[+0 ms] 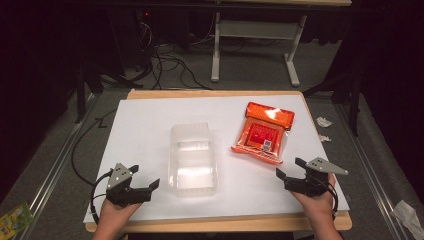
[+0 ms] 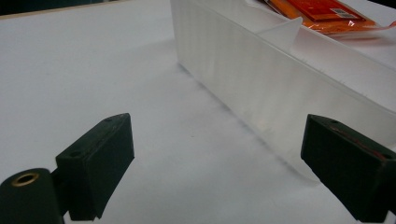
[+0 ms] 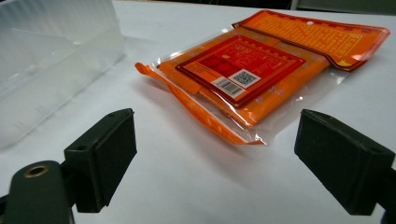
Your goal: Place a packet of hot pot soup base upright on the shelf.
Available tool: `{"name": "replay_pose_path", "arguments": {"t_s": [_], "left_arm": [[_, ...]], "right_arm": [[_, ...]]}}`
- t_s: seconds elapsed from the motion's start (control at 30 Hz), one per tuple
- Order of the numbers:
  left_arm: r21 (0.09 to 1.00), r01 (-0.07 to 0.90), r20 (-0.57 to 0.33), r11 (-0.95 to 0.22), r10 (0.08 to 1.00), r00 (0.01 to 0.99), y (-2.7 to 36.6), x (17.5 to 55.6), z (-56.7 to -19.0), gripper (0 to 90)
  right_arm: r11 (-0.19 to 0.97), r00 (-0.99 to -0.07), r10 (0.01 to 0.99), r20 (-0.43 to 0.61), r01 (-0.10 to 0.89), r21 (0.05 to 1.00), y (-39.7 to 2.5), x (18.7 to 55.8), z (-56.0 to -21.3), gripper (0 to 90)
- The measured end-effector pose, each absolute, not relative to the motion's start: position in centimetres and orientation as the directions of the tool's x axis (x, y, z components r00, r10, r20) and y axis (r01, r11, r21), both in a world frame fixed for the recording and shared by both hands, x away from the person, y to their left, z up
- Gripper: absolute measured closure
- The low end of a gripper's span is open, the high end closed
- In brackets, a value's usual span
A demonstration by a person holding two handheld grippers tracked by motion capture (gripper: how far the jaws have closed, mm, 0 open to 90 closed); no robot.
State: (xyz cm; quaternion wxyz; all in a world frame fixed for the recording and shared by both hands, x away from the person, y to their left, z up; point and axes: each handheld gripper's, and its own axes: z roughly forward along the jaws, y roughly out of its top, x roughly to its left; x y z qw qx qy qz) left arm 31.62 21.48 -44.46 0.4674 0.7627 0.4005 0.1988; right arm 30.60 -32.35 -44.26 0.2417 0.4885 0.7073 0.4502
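Observation:
A clear plastic bin [image 1: 192, 159] with an inner divider stands in the middle of the white tabletop [image 1: 150, 125]. An orange plastic packet [image 1: 263, 132] with a red label lies flat to its right. My left gripper [image 1: 145, 176] rests near the front left, open and empty, with the bin's side wall [image 2: 261, 88] just ahead to the right of its jaws. My right gripper [image 1: 289, 167] sits at the front right, open and empty. The packet [image 3: 252, 70] lies just beyond its jaws, and the bin [image 3: 46, 56] stands off to the left.
The white sheet covers a wooden table [image 1: 220, 224] whose edge shows at the front. Crumpled paper scraps [image 1: 324, 122] lie off the table's right side. Cables [image 1: 170, 65] and a table frame [image 1: 255, 45] stand on the floor behind.

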Motion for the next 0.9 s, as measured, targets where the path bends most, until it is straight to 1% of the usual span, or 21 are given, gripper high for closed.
{"name": "replay_pose_path", "arguments": {"t_s": [0.3, 0.43, 0.5, 0.8, 0.9], "left_arm": [[0.872, 0.427, -0.076, -0.239, 0.796, 0.601, 21.4, 31.5, -44.5, 11.4], [0.87, 0.425, -0.069, -0.249, 0.792, 0.606, 21.1, 31.5, -44.6, 11.8], [0.867, 0.428, -0.067, -0.257, 0.79, 0.609, 21.0, 31.6, -44.7, 11.9], [0.866, 0.429, -0.066, -0.256, 0.792, 0.606, 21.1, 31.4, -44.8, 12.2], [0.865, 0.431, -0.067, -0.256, 0.793, 0.605, 21.2, 31.4, -44.8, 12.2]], "right_arm": [[0.1, -0.37, 0.922, 0.111, 0.508, 0.855, -33.0, 32.2, -45.0, 12.8], [0.101, -0.369, 0.922, 0.118, 0.525, 0.845, -33.1, 33.2, -45.5, 13.1], [0.096, -0.371, 0.918, 0.14, 0.549, 0.831, -32.9, 33.9, -46.0, 14.3], [0.091, -0.367, 0.917, 0.155, 0.571, 0.816, -33.1, 36.3, -46.6, 16.1], [0.088, -0.358, 0.92, 0.16, 0.584, 0.807, -33.0, 36.5, -46.7, 16.2]]}}
